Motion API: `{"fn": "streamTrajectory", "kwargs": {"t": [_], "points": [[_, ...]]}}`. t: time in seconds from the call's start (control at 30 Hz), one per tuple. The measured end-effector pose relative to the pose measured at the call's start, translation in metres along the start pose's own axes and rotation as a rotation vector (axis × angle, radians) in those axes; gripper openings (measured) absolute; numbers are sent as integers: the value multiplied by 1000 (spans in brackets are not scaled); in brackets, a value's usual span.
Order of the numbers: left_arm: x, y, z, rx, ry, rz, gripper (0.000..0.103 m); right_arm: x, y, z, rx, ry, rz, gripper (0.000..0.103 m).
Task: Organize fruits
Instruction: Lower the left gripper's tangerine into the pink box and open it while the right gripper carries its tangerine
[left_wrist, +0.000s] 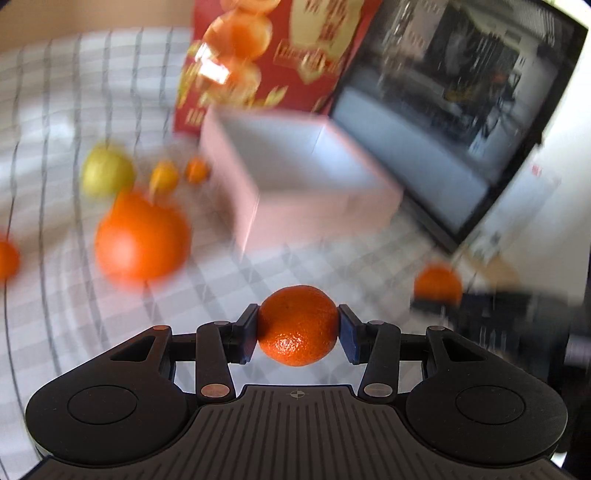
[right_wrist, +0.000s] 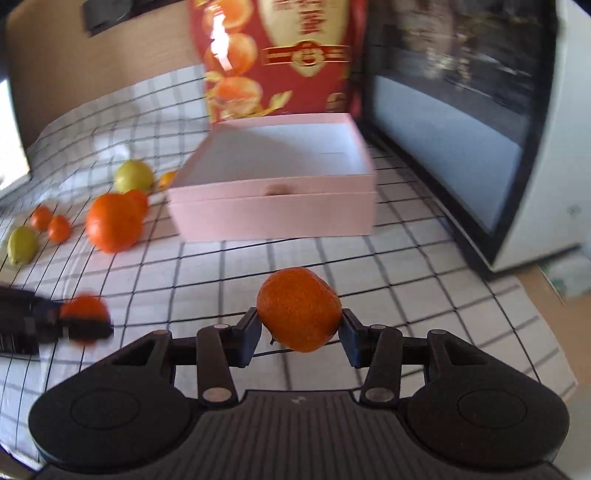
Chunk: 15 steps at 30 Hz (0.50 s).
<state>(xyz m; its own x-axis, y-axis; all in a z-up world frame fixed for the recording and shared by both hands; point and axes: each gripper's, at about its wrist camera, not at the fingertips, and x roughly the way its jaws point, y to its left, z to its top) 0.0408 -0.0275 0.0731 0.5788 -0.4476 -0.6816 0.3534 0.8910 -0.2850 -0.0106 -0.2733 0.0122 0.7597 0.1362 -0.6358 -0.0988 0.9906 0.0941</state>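
While both views blur at the edges, each tool's state reads clearly. Left gripper (left_wrist: 297, 326): jaws closed partway onto a mandarin (left_wrist: 297, 325), pads touching both sides, fruit clear of the checked cloth (left_wrist: 55, 110). Right gripper (right_wrist: 300, 326): likewise clamped on a second mandarin (right_wrist: 298, 309), tilted. Pink box (right_wrist: 273, 218) sits open at 12 o'clock from the right gripper. Large orange (right_wrist: 114, 221) and yellow-green fruit (right_wrist: 133, 176) lie at 10 o'clock, beside the box.
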Motion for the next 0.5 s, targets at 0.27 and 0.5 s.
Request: {"fn": "streamTrajectory", "kwargs": {"t": [0.27,0.5], "points": [[55,-11,122,13,-103,7,50,-8,-6,9,59,-54,-33,45],[105,2,147,-12,-113,81,51,-10,-14,3,88,-50,-84,45]]}}
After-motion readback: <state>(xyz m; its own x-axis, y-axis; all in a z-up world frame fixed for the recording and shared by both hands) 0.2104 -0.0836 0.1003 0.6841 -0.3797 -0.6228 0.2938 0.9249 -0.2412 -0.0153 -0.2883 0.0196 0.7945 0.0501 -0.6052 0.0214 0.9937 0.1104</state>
